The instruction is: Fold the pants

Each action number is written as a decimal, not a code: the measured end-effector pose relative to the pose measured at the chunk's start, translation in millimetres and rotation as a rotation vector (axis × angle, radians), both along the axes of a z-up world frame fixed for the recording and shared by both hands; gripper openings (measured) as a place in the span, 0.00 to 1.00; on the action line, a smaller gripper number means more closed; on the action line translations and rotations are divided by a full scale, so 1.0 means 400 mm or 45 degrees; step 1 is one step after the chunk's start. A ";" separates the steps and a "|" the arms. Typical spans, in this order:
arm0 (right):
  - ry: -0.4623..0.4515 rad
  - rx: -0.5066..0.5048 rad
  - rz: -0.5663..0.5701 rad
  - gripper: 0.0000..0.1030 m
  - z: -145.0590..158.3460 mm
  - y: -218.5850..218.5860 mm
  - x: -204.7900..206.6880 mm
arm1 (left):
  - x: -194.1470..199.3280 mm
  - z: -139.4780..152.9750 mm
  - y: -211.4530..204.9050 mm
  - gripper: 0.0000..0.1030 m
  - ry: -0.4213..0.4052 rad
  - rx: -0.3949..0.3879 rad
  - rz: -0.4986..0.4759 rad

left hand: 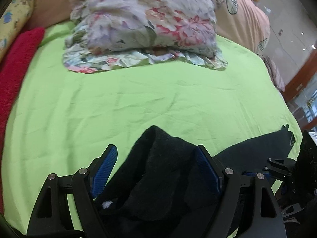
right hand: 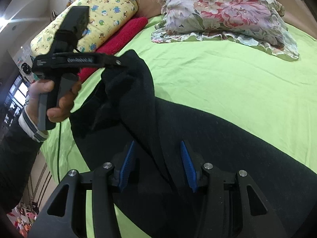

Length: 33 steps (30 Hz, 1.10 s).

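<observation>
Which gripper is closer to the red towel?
Left. In the right wrist view the left gripper hangs right beside the red towel, pants in its fingers; the right gripper sits farther toward the bed's middle.

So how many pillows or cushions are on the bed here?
2: the floral pillow lies at the head of the green sheet; the yellow cartoon-print cushion sits left, above the red towel. Others may be hidden.

Left gripper (left hand: pixel 156 166): jaws spread wide, angled downward. Right gripper (right hand: pixel 158 164): jaws parted, angled downward. Left hand (right hand: pixel 53 101) grasps its handle.
</observation>
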State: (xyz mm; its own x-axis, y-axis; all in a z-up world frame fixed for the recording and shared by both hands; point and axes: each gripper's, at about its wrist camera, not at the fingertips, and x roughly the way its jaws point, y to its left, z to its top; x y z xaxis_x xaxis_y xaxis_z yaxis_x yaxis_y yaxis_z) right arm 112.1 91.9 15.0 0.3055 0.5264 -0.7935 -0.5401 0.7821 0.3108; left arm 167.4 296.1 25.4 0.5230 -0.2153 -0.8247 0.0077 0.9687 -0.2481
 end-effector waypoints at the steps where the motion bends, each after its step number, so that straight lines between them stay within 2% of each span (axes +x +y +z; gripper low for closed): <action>1: -0.011 0.004 0.006 0.48 0.006 0.003 -0.003 | -0.002 -0.001 -0.002 0.72 -0.009 -0.008 -0.008; 2: -0.024 0.005 0.015 0.48 0.010 0.006 -0.007 | -0.005 -0.001 -0.005 0.69 -0.022 -0.010 -0.017; 4: -0.040 -0.037 0.029 0.48 0.008 0.018 -0.013 | -0.010 -0.001 -0.006 0.48 -0.033 -0.013 -0.023; 6: -0.034 -0.049 0.027 0.48 -0.001 0.026 -0.010 | -0.017 -0.002 -0.004 0.33 -0.032 -0.026 -0.010; 9: -0.074 -0.074 0.036 0.47 -0.007 0.045 -0.014 | -0.042 0.002 -0.001 0.18 -0.066 -0.044 -0.016; 10: -0.086 -0.088 0.044 0.37 -0.009 0.052 -0.015 | -0.051 0.003 -0.002 0.12 -0.071 -0.046 -0.019; 11: -0.093 -0.105 0.046 0.25 -0.011 0.057 -0.015 | -0.061 0.005 -0.004 0.11 -0.079 -0.040 -0.020; 12: -0.099 -0.118 0.029 0.18 -0.010 0.056 -0.013 | -0.074 0.011 -0.006 0.10 -0.096 -0.028 -0.019; 15: -0.094 -0.051 0.013 0.11 0.016 0.038 -0.013 | -0.113 0.033 -0.006 0.08 -0.150 -0.026 -0.022; 17: -0.110 -0.010 0.029 0.00 0.039 0.033 -0.021 | -0.134 0.047 -0.002 0.07 -0.179 -0.033 -0.018; 19: -0.150 0.019 0.065 0.00 0.070 0.041 -0.038 | -0.155 0.059 0.000 0.07 -0.208 -0.045 -0.009; 23: -0.192 -0.044 0.118 0.00 0.078 0.077 -0.057 | -0.182 0.065 0.003 0.07 -0.233 -0.066 0.001; 29: -0.240 -0.201 0.087 0.03 0.029 0.118 -0.046 | -0.200 0.057 0.013 0.07 -0.243 -0.109 0.014; 33: -0.207 -0.200 0.092 0.04 -0.001 0.122 -0.028 | -0.209 0.059 0.017 0.07 -0.255 -0.127 0.021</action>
State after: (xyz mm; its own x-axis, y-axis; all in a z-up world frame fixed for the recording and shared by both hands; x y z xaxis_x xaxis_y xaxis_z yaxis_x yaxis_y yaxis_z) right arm 100.9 140.7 14.8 0.4018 0.4251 -0.8111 -0.6292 0.7717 0.0927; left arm 83.8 302.9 49.1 0.6781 -0.2808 -0.6792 0.0507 0.9398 -0.3379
